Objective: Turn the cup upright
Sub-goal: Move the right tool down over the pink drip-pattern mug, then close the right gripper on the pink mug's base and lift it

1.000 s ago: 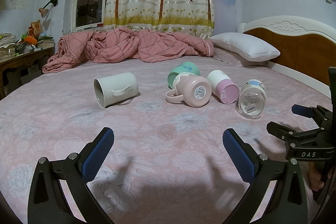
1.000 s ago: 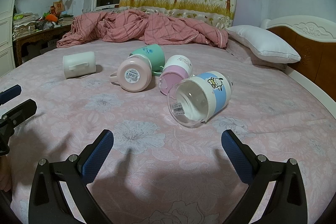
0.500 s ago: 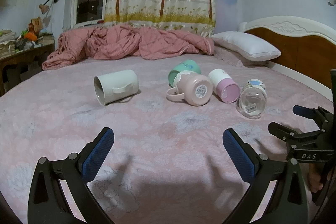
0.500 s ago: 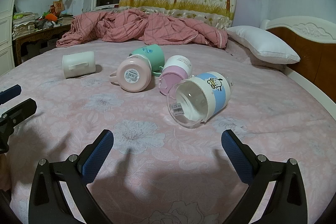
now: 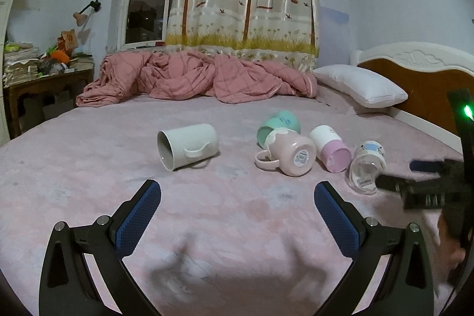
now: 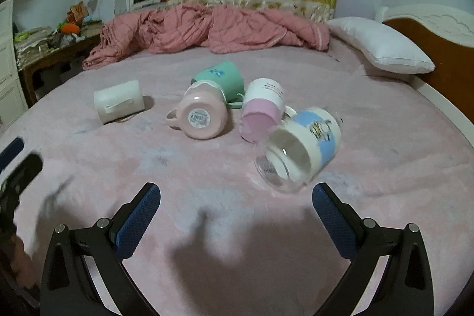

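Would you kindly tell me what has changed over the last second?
The right gripper has moved forward toward the clear cup with the blue band, jaws open. The left gripper advanced slightly, open too. All five cups lie on their sides as before, untouched.

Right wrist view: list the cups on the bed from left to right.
white mug → pink mug → lilac cup → clear glass cup with the blue band. The green cup sits behind the pink mug, so it is left out.
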Demonstrator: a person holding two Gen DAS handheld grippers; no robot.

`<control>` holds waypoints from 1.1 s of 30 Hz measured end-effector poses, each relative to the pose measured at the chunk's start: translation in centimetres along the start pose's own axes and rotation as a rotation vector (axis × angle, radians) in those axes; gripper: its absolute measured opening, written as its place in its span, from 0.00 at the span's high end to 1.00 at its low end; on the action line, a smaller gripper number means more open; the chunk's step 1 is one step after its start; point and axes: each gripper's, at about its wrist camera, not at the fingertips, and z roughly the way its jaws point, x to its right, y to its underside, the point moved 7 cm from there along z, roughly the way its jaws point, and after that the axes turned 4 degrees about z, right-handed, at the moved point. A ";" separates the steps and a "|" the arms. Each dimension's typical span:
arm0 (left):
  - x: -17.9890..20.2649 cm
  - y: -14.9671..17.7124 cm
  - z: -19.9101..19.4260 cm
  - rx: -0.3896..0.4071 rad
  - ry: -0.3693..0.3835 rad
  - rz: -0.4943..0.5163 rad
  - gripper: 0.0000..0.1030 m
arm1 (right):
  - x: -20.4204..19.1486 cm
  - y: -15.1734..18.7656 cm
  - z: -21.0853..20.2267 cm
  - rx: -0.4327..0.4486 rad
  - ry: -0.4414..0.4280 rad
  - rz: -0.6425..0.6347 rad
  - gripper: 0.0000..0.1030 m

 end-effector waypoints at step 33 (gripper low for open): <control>0.9 1.8 2.2 -0.065 0.020 -0.002 0.00 | -6.8 -8.2 22.5 -0.478 0.004 0.000 0.16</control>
